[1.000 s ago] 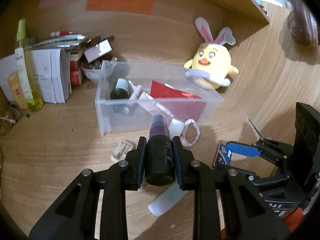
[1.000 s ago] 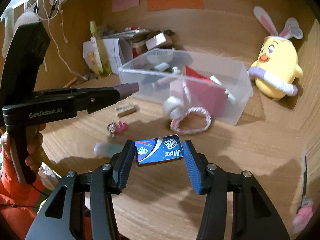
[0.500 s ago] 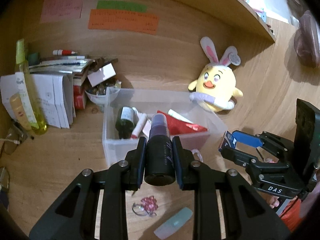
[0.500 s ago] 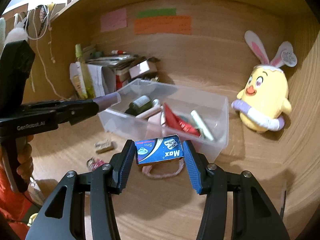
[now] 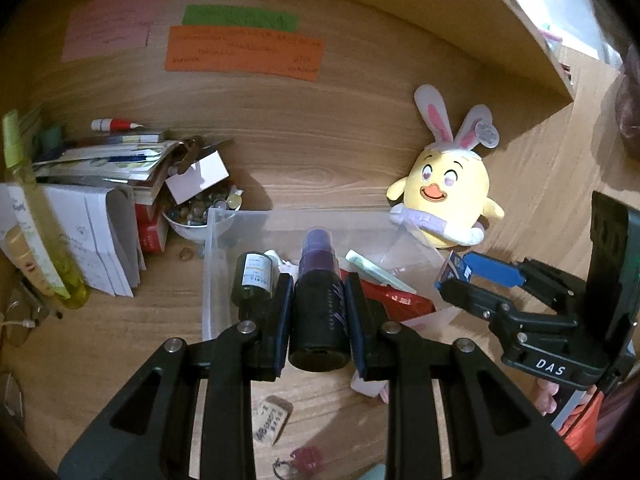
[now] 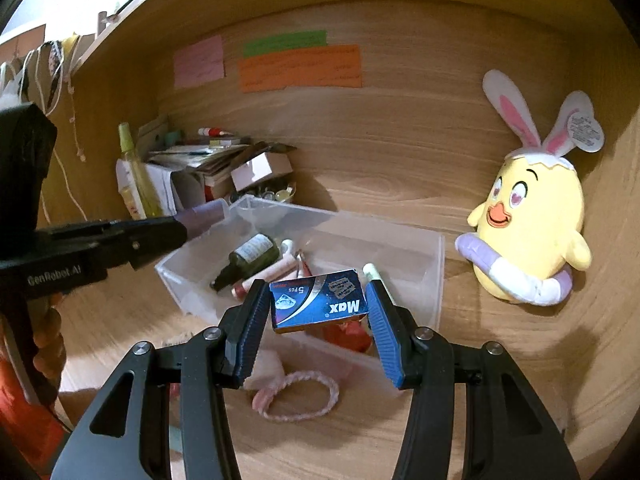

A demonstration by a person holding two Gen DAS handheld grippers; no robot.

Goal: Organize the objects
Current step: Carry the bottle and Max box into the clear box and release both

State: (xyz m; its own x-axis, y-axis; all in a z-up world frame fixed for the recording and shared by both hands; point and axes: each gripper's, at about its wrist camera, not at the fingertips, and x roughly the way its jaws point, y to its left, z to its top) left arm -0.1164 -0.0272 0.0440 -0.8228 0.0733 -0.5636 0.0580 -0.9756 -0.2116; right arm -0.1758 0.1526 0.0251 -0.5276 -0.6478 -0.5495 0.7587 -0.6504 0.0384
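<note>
On the wooden desk point(image 6: 500, 392), against the back panel:

- Clear plastic bin point(image 6: 434, 280), open-topped. Contents partly masked by both grippers: dark green bottle point(image 6: 250, 256) lying on its side, white label unreadable; a pale tube point(image 6: 268, 274); a red packet point(image 5: 394, 298), its print too small to read.
- Left gripper point(image 5: 318, 300), jaws clamped on a dark spray bottle point(image 5: 318, 312) with purple cap, held above the bin's near wall. Lettering runs along the bottle's side; it looks like "URBAN DECAY", not certain. The gripper's body reads "GenRobot.AI" in the right wrist view.
- Right gripper point(image 6: 318, 312), blue pads pressed on the short ends of a blue box point(image 6: 318, 304), held over the bin's near edge. Box reads "Max" and "5 Pcs", seen upside down. The gripper's side reads "DAS" in the left wrist view.
- Yellow chick plush point(image 6: 528, 236) with rabbit ears, right of the bin; ear tag text illegible.
- Pink, green and orange notes point(image 5: 244, 54) on the panel; handwriting unreadable.
- Pink braided loop point(image 6: 298, 396) on the desk before the bin, partly behind the right gripper.
- Small paper tag point(image 5: 272, 420) below the left gripper, writing blurred.
- Paper stack, bowl of small items and a yellow-green bottle point(image 5: 40, 216) at left; labels unreadable.
</note>
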